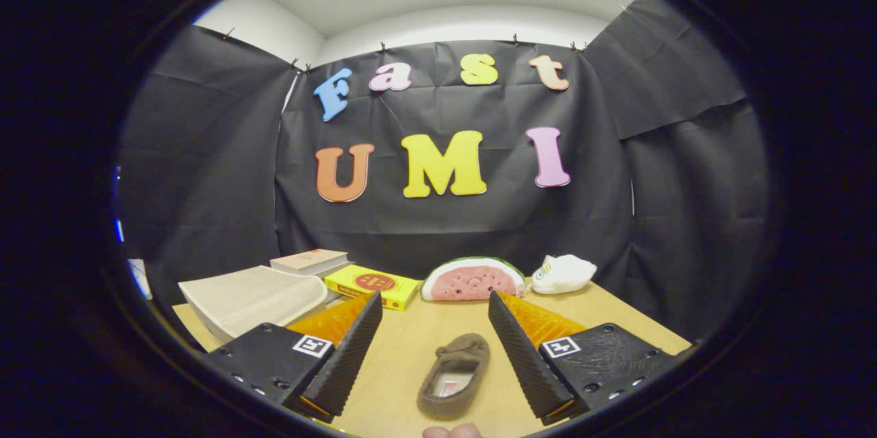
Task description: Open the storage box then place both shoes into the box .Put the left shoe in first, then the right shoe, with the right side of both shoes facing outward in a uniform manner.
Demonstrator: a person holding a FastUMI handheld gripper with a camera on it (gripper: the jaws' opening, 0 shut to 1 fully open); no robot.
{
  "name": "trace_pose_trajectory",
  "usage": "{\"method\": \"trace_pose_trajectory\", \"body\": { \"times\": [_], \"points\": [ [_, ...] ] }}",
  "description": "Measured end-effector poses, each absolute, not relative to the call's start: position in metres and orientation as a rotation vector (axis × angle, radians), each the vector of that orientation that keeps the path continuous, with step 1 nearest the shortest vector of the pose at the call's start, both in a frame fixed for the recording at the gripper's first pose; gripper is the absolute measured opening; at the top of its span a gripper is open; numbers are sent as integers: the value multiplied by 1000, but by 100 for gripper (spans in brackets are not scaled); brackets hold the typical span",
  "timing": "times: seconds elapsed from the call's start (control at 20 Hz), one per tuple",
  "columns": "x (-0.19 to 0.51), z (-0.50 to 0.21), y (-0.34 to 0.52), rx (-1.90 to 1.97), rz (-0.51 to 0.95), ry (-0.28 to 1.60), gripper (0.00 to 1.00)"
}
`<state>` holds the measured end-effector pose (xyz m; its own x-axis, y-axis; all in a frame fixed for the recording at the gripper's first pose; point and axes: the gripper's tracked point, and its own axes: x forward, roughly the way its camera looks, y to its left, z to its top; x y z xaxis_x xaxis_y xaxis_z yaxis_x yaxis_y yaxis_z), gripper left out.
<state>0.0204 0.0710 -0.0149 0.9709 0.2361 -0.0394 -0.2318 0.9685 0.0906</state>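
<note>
A matt, suede-like cloth shoe [454, 375] lies on the smooth pale wood counter [418, 335], near a plush fabric watermelon [473, 280].

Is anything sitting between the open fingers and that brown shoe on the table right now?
Nothing visible does. The gripper is open, and the brown shoe lies on the bare wooden table between its fingers, touching neither. The watermelon plush, yellow box and white plush sit beyond the fingertips, clear of the shoe.
</note>
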Motion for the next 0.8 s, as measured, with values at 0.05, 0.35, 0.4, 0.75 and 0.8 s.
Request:
{"method": "trace_pose_trajectory", "body": {
  "times": [0.05,0.35,0.4,0.75,0.8],
  "points": [
    [22,-16,78,96,253,55,95],
    [33,-30,137,241,381,130,95],
    [33,-31,146,248,393,138,96],
    [27,-47,232,293,551,200,95],
    [26,-49,241,308,572,210,95]
  ]
}}
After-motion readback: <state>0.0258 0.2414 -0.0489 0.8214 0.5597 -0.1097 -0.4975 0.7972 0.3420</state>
